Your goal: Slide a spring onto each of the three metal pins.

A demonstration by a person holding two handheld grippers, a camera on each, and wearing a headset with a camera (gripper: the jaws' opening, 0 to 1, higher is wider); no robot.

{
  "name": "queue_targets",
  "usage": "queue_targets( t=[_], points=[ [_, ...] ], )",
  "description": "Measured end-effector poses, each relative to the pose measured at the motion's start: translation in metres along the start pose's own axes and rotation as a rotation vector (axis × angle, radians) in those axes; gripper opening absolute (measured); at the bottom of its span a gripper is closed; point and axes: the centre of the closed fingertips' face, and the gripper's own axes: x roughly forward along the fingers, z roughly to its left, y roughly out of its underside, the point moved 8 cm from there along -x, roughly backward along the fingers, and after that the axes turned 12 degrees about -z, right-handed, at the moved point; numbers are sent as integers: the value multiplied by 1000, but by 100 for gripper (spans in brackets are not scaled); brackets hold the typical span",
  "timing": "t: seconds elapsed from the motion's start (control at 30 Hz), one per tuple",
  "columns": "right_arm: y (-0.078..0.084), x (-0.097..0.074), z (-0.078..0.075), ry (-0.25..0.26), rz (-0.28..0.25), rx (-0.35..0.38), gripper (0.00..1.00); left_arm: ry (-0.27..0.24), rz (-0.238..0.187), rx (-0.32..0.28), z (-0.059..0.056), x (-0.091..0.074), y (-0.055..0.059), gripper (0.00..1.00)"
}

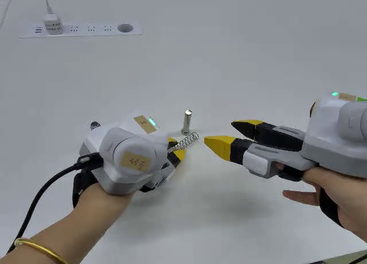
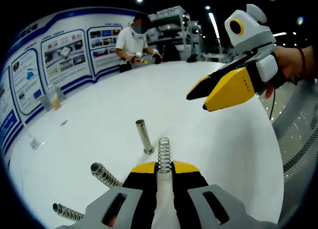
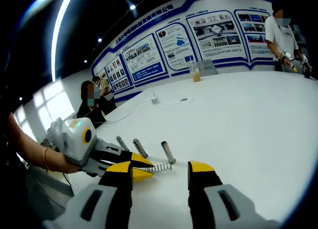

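On the near left of the white table (image 1: 229,58), my left gripper (image 1: 178,151) had its two yellow tips pressed together on one end of a spring (image 1: 187,141). I pinched the spring tight, and the rest of it stuck out to the right and a bit far. Its free end was just beside the foot of the bare pin (image 1: 187,121). I could not tell if it touched the pin. The bare pin stood straight up on the table, a little farther off than the spring.

A second pin (image 2: 105,174) and a third pin (image 2: 67,211) stood to the left of the bare pin. Each of them had a spring wound round it.

My right gripper (image 1: 226,133) was on the right, held above the table. Its jaws were spread wide apart and nothing was between them. Its yellow tips pointed left at the spring and were near it but apart from it.

Far off on the left lay a white power strip (image 1: 80,29) with one plug in it.
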Motion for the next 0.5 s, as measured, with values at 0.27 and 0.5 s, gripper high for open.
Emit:
queue_targets(
  t=[0.27,0.5],
  points=[
    [-14,1,3,-12,-61,94,44,-7,-83,7,-2,-20,-22,10],
    [-19,5,13,-52,-83,182,39,-7,-134,49,-5,-40,-35,10]
  ],
)
